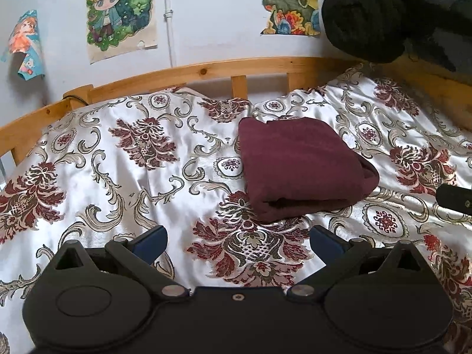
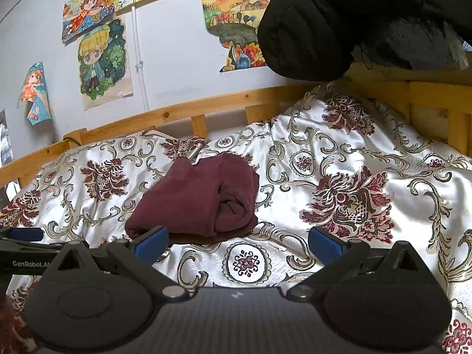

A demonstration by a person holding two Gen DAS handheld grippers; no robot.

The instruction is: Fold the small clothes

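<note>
I see a plain maroon folded garment (image 1: 301,168) on a glossy white bedspread (image 1: 118,159) patterned with dark red florals and grey-green scrolls, a honey-coloured pine bed rail (image 1: 206,70) far behind, and blue pads (image 2: 150,243) on my black tools.

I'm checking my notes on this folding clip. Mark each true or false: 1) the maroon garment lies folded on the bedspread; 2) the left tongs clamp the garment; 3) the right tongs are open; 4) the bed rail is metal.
1) The maroon garment lies folded on the bedspread: true.
2) The left tongs clamp it: false, they are open and short of it.
3) The right tongs are open: true.
4) The bed rail is metal: false, it is wood.
</note>
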